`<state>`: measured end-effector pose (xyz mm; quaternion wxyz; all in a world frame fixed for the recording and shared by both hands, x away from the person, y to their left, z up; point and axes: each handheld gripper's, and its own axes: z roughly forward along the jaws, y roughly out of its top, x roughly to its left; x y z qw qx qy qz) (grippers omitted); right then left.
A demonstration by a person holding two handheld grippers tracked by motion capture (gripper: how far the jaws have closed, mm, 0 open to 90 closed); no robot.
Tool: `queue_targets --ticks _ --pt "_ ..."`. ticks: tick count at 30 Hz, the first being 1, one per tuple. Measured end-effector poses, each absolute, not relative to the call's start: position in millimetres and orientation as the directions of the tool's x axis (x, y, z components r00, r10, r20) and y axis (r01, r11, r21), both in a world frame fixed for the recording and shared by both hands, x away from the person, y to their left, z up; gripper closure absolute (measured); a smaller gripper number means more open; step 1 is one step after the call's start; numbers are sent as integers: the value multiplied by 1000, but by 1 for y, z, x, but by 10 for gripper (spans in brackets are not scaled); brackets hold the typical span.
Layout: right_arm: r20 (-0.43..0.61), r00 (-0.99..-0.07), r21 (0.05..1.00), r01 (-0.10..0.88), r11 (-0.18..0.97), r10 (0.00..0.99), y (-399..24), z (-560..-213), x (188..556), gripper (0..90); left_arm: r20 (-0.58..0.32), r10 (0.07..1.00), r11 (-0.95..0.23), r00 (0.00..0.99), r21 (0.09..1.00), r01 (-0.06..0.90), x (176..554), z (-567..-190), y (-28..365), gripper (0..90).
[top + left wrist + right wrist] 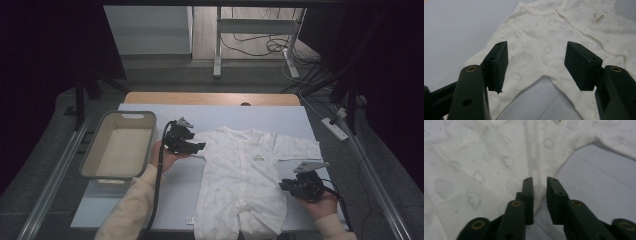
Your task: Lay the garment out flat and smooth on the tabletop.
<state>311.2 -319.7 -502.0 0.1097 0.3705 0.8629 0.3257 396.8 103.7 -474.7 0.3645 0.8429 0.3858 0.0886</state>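
I see the white baby romper [245,177] spread flat on the pale blue mat [280,117]. My left gripper [192,146] hangs over its sleeve, jaws spread; my right gripper [286,186] sits at its side edge, jaws slightly parted, pinching nothing.

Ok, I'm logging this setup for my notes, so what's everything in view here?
baby romper: one, white with a faint cloud print, spread flat mid-table.
bin: one, beige, empty, at the table's left.
table: one, pale blue top.
desk frame: one, white, on the floor behind.
power strip: one, white, floor at right.
left claw: black, open, at the romper's shoulder.
right claw: black, slightly open, at the romper's side edge.
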Motion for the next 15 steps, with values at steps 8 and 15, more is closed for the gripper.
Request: queue_targets --ticks 8,15 --pt "43 -729 663 533 526 683 -317 -501 311 638 -75 711 -530 699 597 602 399 -501 89 378" --pt "48 -725 667 535 518 687 -318 -500 311 615 -29 719 -566 695 557 609 395 -511 90 401"
